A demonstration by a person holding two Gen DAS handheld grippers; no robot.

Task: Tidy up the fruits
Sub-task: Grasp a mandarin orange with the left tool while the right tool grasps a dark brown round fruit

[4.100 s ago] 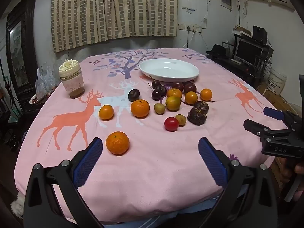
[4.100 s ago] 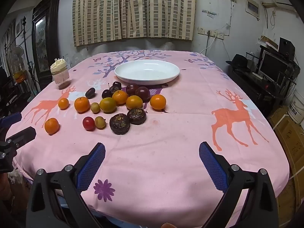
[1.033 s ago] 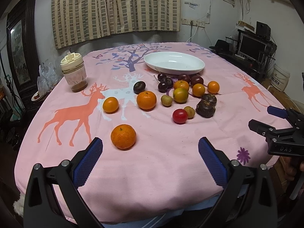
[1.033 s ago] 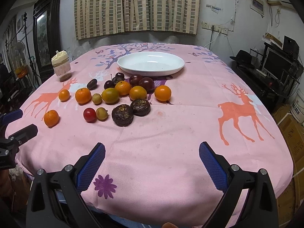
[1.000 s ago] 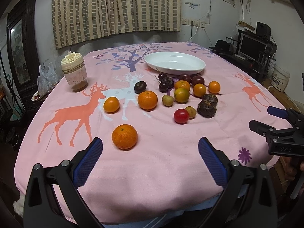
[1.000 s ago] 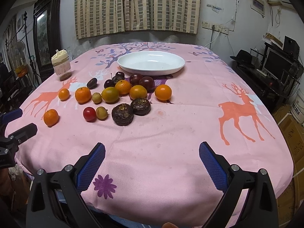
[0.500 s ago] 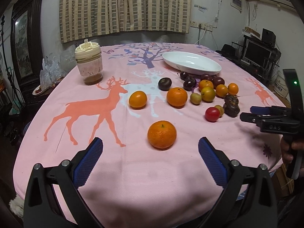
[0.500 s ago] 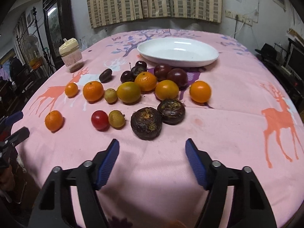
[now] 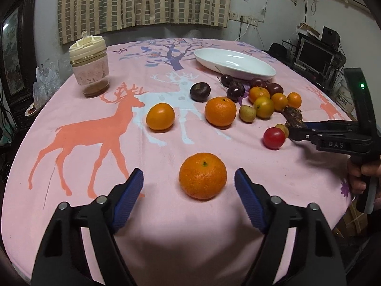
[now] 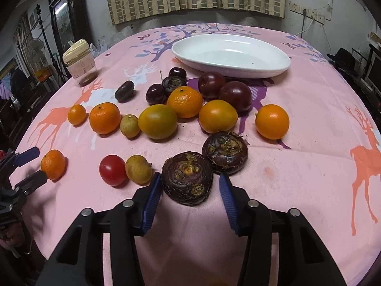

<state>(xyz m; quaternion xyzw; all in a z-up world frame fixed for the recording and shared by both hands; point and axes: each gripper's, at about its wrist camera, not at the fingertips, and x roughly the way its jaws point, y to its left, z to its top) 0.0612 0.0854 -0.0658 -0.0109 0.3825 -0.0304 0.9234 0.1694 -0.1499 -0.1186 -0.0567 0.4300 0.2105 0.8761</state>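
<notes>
Left gripper (image 9: 188,186): jaws spread wide, holding nothing, with the nearest tangerine (image 9: 202,176) on the cloth between the two blue pads, touching neither.

Right gripper (image 10: 189,191): jaws parted around the near dark water chestnut (image 10: 187,178). The left pad (image 10: 152,196) looks to be at or just against the chestnut's side; the right pad stands slightly apart from it. Not clamped. A second water chestnut (image 10: 225,152) sits touching the first, just behind and to its right.

Next row out, right wrist view: red cherry tomato (image 10: 113,170) and a small yellow-brown fruit (image 10: 138,169) side by side, left of the near chestnut.

Middle row: a line of orange and yellow-green citrus, including a large greenish one (image 10: 157,121) and a lone orange (image 10: 272,121) at the right end. Beyond these, a cluster of dark plums and cherries (image 10: 223,88).

Farthest: white oval dish (image 10: 230,56), with no fruit visible in it, just behind the dark fruit. A lidded jar (image 9: 89,68) stands well to the left on the pink deer-print tablecloth (image 9: 78,143).
</notes>
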